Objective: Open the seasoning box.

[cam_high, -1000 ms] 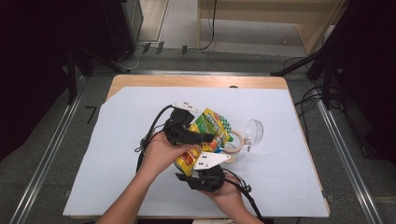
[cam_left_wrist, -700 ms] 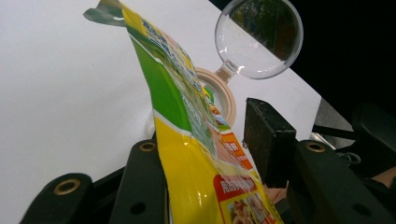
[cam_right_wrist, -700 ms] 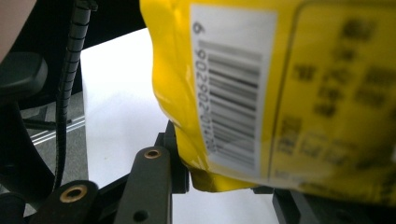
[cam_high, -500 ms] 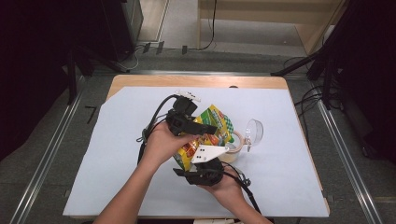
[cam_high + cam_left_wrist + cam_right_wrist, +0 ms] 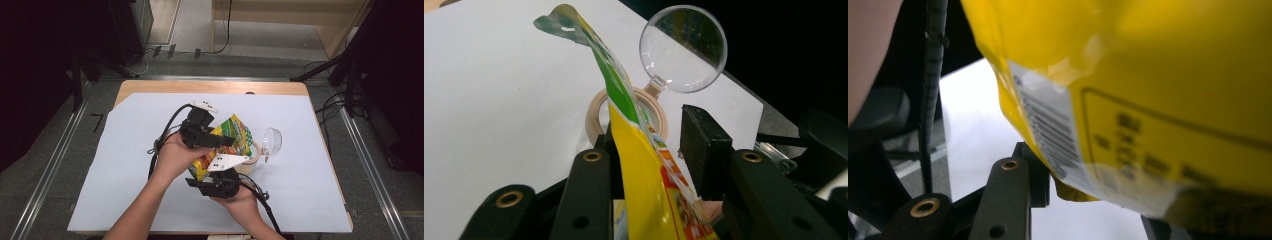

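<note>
A yellow and green snack bag [image 5: 234,131] is held off the table between my two grippers. My left gripper [image 5: 225,140] reaches over it from the left. In the left gripper view the bag [image 5: 639,170] stands edge-on between the jaws of the left gripper [image 5: 651,140], against the left pad, with a thin gap to the right pad; these jaws have just been closing. My right gripper [image 5: 216,169] comes from below. In the right gripper view the bag [image 5: 1148,75] covers the right jaw of the right gripper [image 5: 1093,195], and the left pad presses its lower edge; these jaws have just closed further.
A roll of beige tape [image 5: 254,161] lies on the white paper sheet [image 5: 125,165] just right of the bag, and a clear round plastic lens with a short handle [image 5: 272,140] leans beside it. The wooden table edge [image 5: 200,87] runs along the back.
The left gripper has edged a little toward the far side along the bag, and the right gripper has shifted slightly left beneath it. The bag stays between them.
</note>
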`<control>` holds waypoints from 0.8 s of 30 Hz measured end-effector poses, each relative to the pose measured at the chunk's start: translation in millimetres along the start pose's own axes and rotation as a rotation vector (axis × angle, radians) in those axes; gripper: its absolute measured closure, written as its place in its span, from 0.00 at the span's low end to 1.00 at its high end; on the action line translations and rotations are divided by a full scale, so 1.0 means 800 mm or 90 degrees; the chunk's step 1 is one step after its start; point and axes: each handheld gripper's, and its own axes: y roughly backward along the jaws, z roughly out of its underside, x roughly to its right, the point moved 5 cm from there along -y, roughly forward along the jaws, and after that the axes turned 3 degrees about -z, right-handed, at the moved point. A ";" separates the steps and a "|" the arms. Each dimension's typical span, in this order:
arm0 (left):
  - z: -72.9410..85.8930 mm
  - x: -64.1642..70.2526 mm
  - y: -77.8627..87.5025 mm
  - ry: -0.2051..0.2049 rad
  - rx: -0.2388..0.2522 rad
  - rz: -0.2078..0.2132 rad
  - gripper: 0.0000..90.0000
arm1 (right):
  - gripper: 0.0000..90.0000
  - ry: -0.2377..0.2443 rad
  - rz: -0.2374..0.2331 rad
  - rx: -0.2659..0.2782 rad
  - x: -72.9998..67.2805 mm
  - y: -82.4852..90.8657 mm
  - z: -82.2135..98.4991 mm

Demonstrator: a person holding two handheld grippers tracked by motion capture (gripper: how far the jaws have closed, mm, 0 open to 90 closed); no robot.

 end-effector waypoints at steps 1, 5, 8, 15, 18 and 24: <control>0.000 0.000 0.001 0.001 0.000 -0.002 0.73 | 0.75 -0.005 0.001 0.003 0.001 0.001 -0.001; 0.000 0.002 0.003 0.006 0.003 -0.019 0.69 | 0.75 -0.006 0.002 0.009 0.003 0.003 -0.002; 0.001 0.001 0.004 0.008 0.002 -0.023 0.69 | 0.75 -0.006 0.006 0.009 0.004 0.003 -0.003; 0.001 -0.004 0.002 0.011 -0.022 -0.031 0.84 | 0.74 0.001 0.009 0.000 0.005 0.000 -0.001; 0.000 -0.006 0.004 0.012 -0.033 -0.033 0.90 | 0.73 0.014 0.006 -0.005 0.004 -0.001 -0.001; -0.005 -0.003 0.006 0.004 -0.043 -0.027 0.96 | 0.65 0.061 -0.010 -0.023 -0.003 -0.003 -0.003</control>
